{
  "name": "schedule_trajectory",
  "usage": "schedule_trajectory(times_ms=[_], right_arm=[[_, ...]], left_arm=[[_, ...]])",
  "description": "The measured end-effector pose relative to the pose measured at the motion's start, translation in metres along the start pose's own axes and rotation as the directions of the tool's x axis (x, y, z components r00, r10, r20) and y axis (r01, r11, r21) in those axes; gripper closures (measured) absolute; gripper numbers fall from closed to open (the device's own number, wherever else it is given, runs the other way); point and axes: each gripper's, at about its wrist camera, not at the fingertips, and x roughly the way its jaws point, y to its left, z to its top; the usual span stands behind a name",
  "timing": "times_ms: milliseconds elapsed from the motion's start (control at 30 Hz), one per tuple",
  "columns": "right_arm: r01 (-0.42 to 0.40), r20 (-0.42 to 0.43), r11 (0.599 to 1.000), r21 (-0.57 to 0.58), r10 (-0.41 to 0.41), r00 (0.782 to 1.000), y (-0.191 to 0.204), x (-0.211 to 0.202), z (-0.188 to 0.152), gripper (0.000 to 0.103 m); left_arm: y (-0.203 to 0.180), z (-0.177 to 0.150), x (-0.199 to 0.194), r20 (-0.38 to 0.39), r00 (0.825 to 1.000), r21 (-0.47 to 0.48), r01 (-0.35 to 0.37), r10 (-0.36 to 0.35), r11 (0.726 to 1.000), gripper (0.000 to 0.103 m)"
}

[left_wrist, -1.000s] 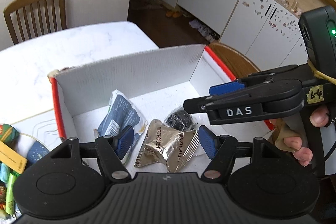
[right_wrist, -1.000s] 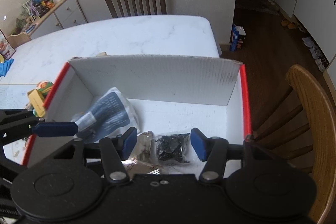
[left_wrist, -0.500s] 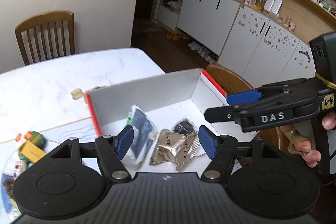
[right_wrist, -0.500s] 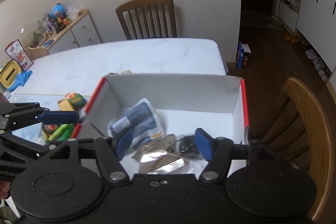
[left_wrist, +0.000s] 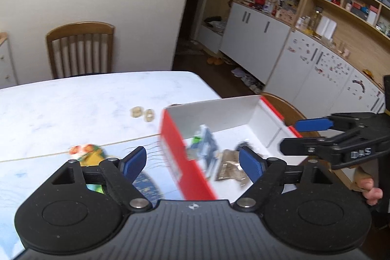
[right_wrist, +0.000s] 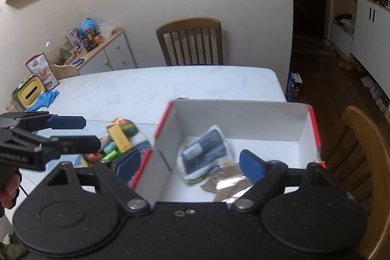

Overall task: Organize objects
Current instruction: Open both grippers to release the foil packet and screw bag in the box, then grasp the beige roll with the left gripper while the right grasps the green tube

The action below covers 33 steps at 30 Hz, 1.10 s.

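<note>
Hovering above the near edge of the box (right_wrist: 234,118), both grippers are empty. The left gripper (left_wrist: 192,162) has just been widening its jaws, which stand spread with nothing between the pads; the right gripper (right_wrist: 190,163) has likewise just been spreading, holding nothing. Inside the white, red-edged box on the white table (right_wrist: 170,84) lie a blue-and-white packet (right_wrist: 204,152), a silver foil packet (right_wrist: 226,183) at its 4 o'clock, and, seen from the left wrist, a dark packet (left_wrist: 243,146). Loose snack packets (right_wrist: 119,135) sit on the table at the box's 9 o'clock. Two small pale items (left_wrist: 142,113) rest at its 11 o'clock.
</note>
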Motion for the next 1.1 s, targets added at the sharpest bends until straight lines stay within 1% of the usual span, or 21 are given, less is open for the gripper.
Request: schedule_trajectory(times_ms=[100,167,267,400,500,667,800,967,1100], right_arm=[[-0.011,0.016,1.0,-0.003,0.011,1.0,0.017,0.001,0.0,0.01],[-0.021,0.022,1.0,-0.006,0.021,1.0,0.029,0.003,0.0,0.008],[-0.025,0.025,0.999,-0.02,0.025,0.999,0.047,0.009,0.001,0.007],[-0.032,0.014,0.999,-0.031,0.032,0.999,0.069,0.021,0.001,0.007],[-0.032,0.004,0.999,-0.037,0.032,0.999,0.085,0.031,0.002,0.007],[-0.028,-0.024,0.999,-0.036,0.027,0.999,0.108,0.053,0.002,0.007],[-0.013,-0.048,1.0,-0.027,0.012,0.999,0.124,0.072,-0.001,0.007],[0.013,-0.09,1.0,-0.023,-0.015,0.996,0.137,0.096,-0.006,0.007],[0.032,-0.132,0.999,-0.007,-0.032,0.991,0.144,0.117,-0.012,0.009]], left_arm=[[0.022,-0.004,-0.012,0.011,1.0,-0.015,-0.021,0.021,1.0,0.019],[0.037,-0.008,-0.02,0.015,0.999,-0.021,-0.039,0.039,0.999,0.017],[0.061,-0.014,-0.029,0.008,0.998,-0.033,-0.054,0.055,0.998,0.014],[0.09,-0.024,-0.037,0.01,0.997,-0.055,-0.075,0.076,0.996,0.0],[0.109,-0.035,-0.039,0.011,0.996,-0.06,-0.083,0.084,0.995,0.0],[0.133,-0.055,-0.034,-0.019,0.997,-0.042,-0.08,0.079,0.996,0.0],[0.15,-0.075,-0.025,-0.052,0.994,-0.019,-0.093,0.092,0.995,0.0],[0.168,-0.097,-0.014,-0.078,0.993,0.006,-0.089,0.089,0.996,0.0],[0.182,-0.11,-0.001,-0.1,0.99,-0.008,-0.097,0.095,0.995,0.0]])
